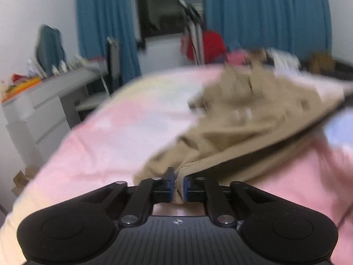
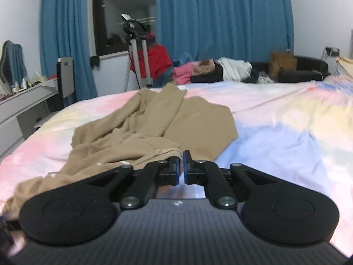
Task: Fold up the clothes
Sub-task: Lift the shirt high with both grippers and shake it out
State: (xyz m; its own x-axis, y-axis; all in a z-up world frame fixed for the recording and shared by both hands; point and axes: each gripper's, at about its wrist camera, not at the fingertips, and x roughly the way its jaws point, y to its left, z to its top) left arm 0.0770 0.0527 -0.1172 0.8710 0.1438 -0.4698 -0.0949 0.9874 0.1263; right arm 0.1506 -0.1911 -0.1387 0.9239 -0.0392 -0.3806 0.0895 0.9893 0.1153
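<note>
Behind right gripper (image 2: pixel 182 168): clothes pile (image 2: pixel 211 70).

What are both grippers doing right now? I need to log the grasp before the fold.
Left gripper: shut on the tan garment at its ribbed edge.
Right gripper: shut on the same garment's edge.

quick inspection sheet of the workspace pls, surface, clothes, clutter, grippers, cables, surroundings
surface: bed with pastel bedspread, wrinkled.
job's things: tan garment crumpled on the bedspread, unfolded.
clutter: heap of clothes beyond the bed's far edge; red garment by a stand.
grippers: left gripper shut on the tan garment's ribbed hem; right gripper shut on its edge.
cables: nothing seen on the bed.
surroundings: blue curtains, dark window, grey desk with small items.
</note>
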